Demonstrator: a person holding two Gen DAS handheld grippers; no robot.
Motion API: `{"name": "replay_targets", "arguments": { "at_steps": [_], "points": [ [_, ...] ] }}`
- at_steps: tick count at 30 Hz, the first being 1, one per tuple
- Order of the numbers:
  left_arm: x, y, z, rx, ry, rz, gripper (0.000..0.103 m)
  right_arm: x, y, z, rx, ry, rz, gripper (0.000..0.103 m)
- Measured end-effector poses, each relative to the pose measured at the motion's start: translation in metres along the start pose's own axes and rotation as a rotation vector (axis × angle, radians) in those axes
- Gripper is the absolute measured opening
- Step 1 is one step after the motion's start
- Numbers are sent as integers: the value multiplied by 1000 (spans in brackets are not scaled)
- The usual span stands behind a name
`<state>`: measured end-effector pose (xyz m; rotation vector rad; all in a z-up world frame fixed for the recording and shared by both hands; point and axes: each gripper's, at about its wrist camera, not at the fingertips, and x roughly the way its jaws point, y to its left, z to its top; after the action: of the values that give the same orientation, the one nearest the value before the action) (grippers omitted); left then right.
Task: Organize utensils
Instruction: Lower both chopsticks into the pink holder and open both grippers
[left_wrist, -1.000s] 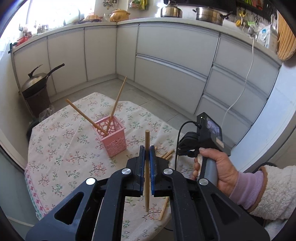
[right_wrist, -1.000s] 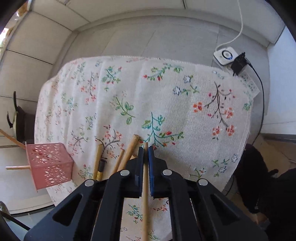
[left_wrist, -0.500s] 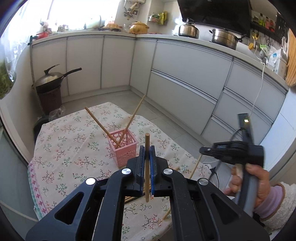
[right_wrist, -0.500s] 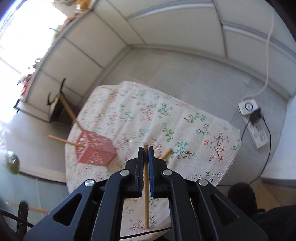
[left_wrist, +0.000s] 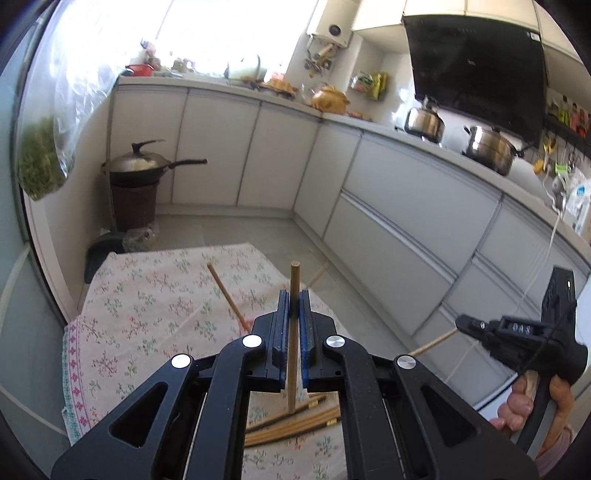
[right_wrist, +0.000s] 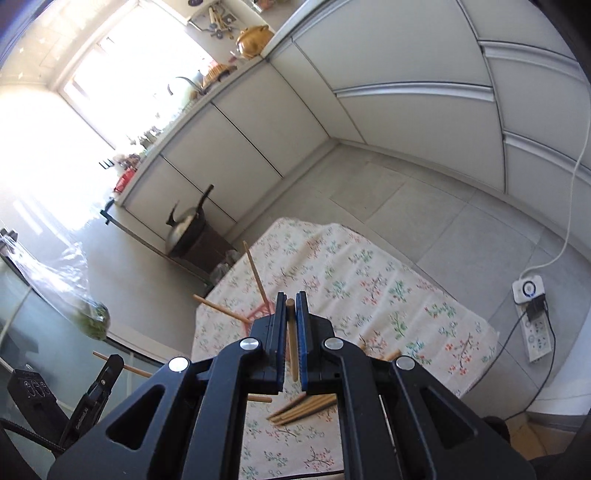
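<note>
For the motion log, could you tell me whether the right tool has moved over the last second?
Yes. The right tool has risen and tilted up away from the tablecloth, which now looks smaller and farther below.

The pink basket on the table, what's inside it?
Two wooden chopsticks stick out of the pink basket, leaning apart. The right gripper, shut on its own chopstick, hides most of the basket, so anything lower inside cannot be seen.
</note>
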<state>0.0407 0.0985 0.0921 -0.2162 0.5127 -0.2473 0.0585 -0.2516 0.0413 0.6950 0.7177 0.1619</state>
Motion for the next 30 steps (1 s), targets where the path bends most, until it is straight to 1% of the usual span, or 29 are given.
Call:
{"name": "replay_targets", "arguments": {
  "at_steps": [4,8,12,14,16,17,18,20,23,26,28,30],
  "points": [
    [2,-5,27,-28,-80,28,4,-5,5,15,-5,-26,19,5],
    [13,-7,45,-36,-146,84,4,-6,10,27,-19,-38,27,5],
    [36,-1,49,-58,-149,121,4,-3,15,35,-37,-45,21,5],
    [50,3,45,-66,-136,139,4,0,16,38,-42,-41,21,5],
    [64,11,39,-85,-121,138,5,4,20,40,-50,-41,21,5],
    [73,13,34,-79,-104,136,7,5,22,40,-55,-42,22,5],
    [81,14,31,-70,-86,140,17,7,26,41,-61,-42,23,5],
    [89,21,21,-86,-53,141,30,10,33,41,-77,-41,28,5],
    [78,31,19,-134,-58,146,32,14,44,44,-96,-40,35,5],
    [57,39,24,-181,-89,174,40,18,60,48,-131,-53,32,5],
    [43,47,26,-213,-108,170,42,23,70,51,-154,-51,26,5],
    [37,49,29,-222,-110,173,44,30,79,52,-178,-48,20,5]
  ]
}}
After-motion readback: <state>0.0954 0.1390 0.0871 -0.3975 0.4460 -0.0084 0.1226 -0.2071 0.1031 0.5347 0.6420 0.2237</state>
